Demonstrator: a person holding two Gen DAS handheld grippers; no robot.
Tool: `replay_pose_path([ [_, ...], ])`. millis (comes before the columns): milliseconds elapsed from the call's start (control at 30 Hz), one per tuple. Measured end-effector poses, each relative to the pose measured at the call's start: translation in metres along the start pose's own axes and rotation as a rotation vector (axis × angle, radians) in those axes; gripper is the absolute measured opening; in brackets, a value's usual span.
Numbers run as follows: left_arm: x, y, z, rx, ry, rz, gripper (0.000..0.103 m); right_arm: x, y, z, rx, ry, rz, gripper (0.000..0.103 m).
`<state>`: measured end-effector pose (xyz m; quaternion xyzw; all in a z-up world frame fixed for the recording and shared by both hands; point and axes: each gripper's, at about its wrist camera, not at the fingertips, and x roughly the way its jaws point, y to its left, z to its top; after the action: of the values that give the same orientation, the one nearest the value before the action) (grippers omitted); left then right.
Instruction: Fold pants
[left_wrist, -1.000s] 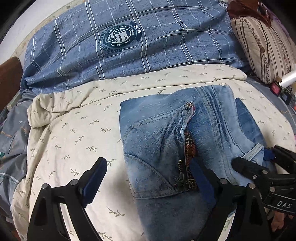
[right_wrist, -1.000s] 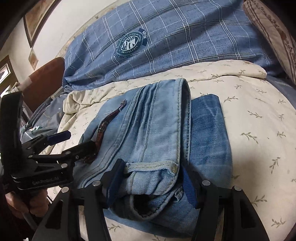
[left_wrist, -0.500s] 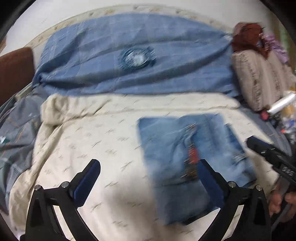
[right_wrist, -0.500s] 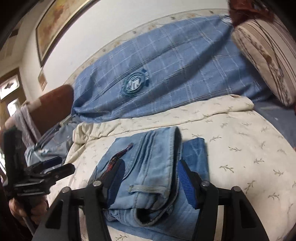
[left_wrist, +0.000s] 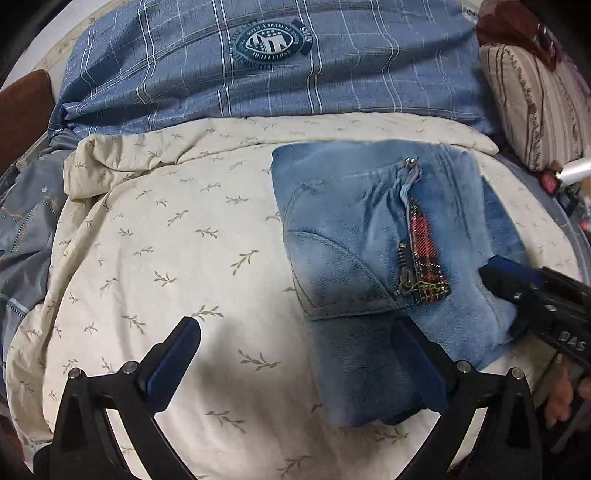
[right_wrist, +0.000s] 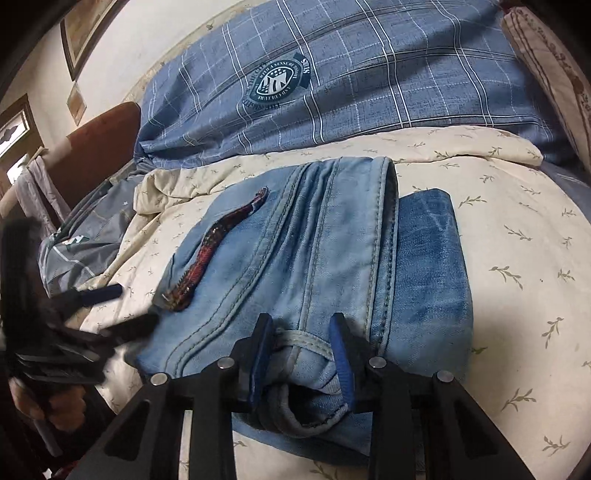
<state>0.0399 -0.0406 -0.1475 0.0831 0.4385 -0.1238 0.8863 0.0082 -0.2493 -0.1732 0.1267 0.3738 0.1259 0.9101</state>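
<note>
Jeans (left_wrist: 373, 236), folded, lie right of centre on the cream bedspread (left_wrist: 177, 236). Right hand-held gripper (right_wrist: 301, 354) has been closing, its pads pinching a belt loop at lower centre. Left hand-held gripper (left_wrist: 295, 354) stands wide, empty, lower frame.

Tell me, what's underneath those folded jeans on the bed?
The folded jeans lie on a cream leaf-print quilt, which shows all around them. Whatever lies beneath that quilt is covered.
</note>
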Motion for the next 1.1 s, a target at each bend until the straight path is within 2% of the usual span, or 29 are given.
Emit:
replay_pose_path([
  [133, -0.008, 0.002, 0.006, -0.003, 0.003, -0.004, 0.103, -0.005, -0.004, 0.004, 0.02, 0.0, 0.02, 0.036],
  [200, -0.022, 0.005, 0.012, -0.007, -0.044, 0.015, 0.103, -0.014, -0.005, 0.007, 0.031, -0.022, 0.033, 0.036],
  [367, -0.047, 0.009, 0.031, -0.017, -0.112, 0.029, 0.103, -0.049, -0.015, 0.012, 0.067, -0.183, 0.011, 0.038],
  [400, -0.049, 0.01, 0.034, -0.021, -0.12, 0.03, 0.103, -0.057, -0.019, 0.013, 0.084, -0.218, 0.0, 0.043],
  [467, -0.052, 0.01, 0.042, -0.029, -0.123, 0.026, 0.103, -0.07, -0.029, 0.014, 0.128, -0.279, -0.037, 0.06],
  [500, -0.052, 0.009, 0.045, -0.029, -0.119, 0.029, 0.103, -0.074, -0.033, 0.015, 0.15, -0.293, -0.044, 0.061],
  [733, -0.045, 0.003, 0.045, 0.001, -0.108, 0.078, 0.103, -0.071, -0.067, 0.016, 0.332, -0.258, -0.015, 0.061],
  [867, -0.036, 0.003, 0.042, 0.011, -0.08, 0.096, 0.103, -0.071, -0.064, 0.017, 0.311, -0.256, -0.02, 0.061],
  [1100, -0.035, 0.008, 0.042, -0.002, -0.085, 0.101, 0.103, -0.066, -0.051, 0.017, 0.255, -0.244, -0.039, 0.061],
])
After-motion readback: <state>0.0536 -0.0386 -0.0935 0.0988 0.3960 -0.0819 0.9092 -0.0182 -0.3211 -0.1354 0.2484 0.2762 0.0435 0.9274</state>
